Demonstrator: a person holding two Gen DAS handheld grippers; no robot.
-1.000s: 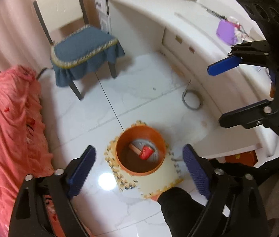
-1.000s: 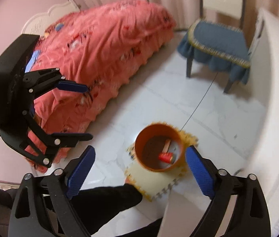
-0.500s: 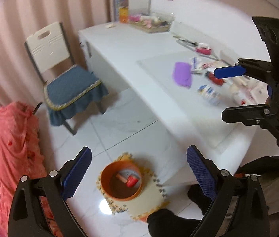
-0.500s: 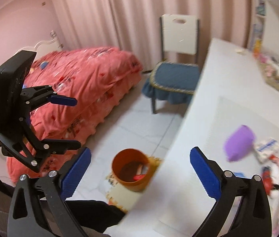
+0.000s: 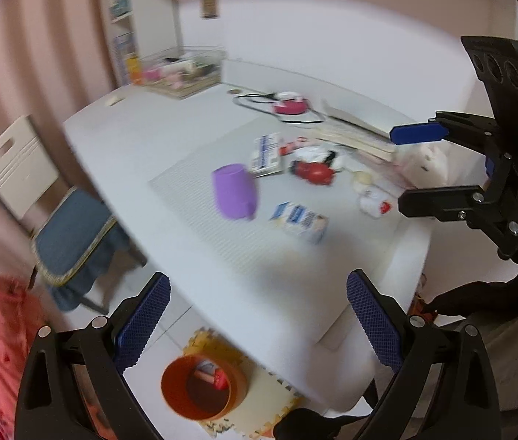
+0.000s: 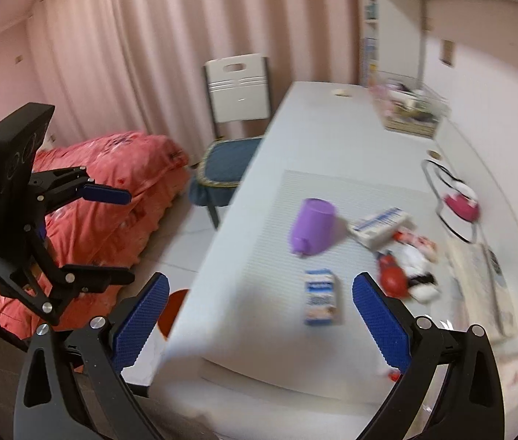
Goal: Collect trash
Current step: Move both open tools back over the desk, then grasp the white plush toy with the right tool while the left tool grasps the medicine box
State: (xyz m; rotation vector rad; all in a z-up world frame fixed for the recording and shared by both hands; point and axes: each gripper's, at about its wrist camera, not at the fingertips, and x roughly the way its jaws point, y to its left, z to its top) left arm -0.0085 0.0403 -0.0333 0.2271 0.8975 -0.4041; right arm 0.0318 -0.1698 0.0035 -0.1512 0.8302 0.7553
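White desk [image 5: 171, 139] bears purple cup [image 5: 235, 190], small cartons [image 5: 301, 222], red wrappers [image 5: 313, 172].

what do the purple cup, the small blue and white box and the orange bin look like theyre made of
Purple cup: likely plastic, matte, one even colour, though blurred. Small blue and white box: probably printed cardboard, with flat faces and folded edges. Orange bin: seemingly plastic, with a smooth, thin round wall.

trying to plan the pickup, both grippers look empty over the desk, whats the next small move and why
Probably lower the right gripper toward the small blue and white carton, which lies nearest between its open fingers. Both it and the left gripper are open and empty above the desk, and the orange bin on the floor already holds some trash.
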